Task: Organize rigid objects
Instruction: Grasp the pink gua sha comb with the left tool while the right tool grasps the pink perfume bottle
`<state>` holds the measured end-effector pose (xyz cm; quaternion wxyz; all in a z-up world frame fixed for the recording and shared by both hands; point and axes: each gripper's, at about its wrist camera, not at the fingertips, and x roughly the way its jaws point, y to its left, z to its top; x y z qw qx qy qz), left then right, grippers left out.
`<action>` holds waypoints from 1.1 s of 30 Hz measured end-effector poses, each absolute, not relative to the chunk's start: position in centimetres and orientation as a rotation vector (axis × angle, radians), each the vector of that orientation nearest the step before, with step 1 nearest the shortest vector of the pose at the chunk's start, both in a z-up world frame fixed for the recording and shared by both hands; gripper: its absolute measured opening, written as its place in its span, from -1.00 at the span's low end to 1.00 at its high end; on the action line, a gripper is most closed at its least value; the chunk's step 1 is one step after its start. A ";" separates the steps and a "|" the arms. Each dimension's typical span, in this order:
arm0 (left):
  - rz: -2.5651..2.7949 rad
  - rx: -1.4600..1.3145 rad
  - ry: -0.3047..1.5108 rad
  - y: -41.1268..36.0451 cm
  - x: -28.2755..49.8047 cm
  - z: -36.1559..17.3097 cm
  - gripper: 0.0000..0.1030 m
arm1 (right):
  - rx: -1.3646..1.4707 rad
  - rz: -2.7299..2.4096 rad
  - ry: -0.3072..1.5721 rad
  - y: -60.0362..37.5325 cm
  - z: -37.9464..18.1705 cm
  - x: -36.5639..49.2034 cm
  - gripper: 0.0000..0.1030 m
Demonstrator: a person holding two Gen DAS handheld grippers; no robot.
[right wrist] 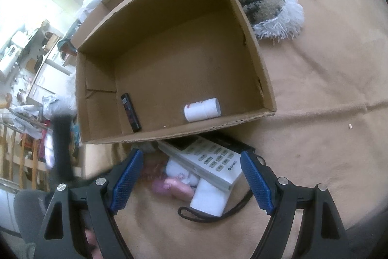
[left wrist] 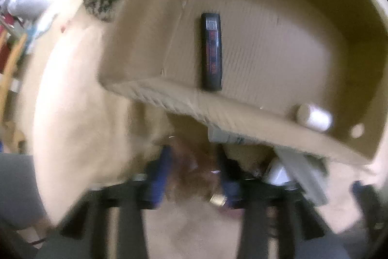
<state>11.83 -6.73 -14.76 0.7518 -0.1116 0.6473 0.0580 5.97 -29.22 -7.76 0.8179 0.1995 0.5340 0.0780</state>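
Remote control (right wrist: 206, 162), white with a grid of pale buttons, lies on the tan bedcover (right wrist: 315, 89) just outside the near wall of the open cardboard box (right wrist: 266, 79), propped across a small pile: a white block-shaped item (right wrist: 208, 200), some pink things (right wrist: 172, 186) and a black cord loop (right wrist: 218, 215). It looks like a hard, light plastic bar with smooth sides, so I judge it best pinched across its narrow width near the middle, where it would balance, and not by the tilted end. Already inside the box are a slim black stick-shaped object (right wrist: 131, 112) and a white cylinder (right wrist: 202, 109), both lying down and well apart. The right gripper (right wrist: 189, 182) hangs over the pile with its blue pads spread wide, touching nothing. The left gripper (left wrist: 194, 176) points down just outside the box; its view is badly smeared, the blue fingers (left wrist: 158, 176) stand fairly close around a reddish-brown blur, and I cannot tell whether they pinch it.
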 end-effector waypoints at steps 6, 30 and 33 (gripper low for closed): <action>0.093 -0.277 1.507 -6.0 12.3 -16.2 -0.15 | 0.425 0.158 1.147 -29.1 -8.0 6.0 0.69; -0.085 0.106 1.529 -13.0 11.4 -18.1 0.90 | 0.431 0.165 1.160 -29.1 -8.1 5.8 0.69; -0.078 0.085 1.527 -12.3 11.3 -17.0 0.90 | 0.425 0.168 1.160 -29.0 -8.1 5.8 0.69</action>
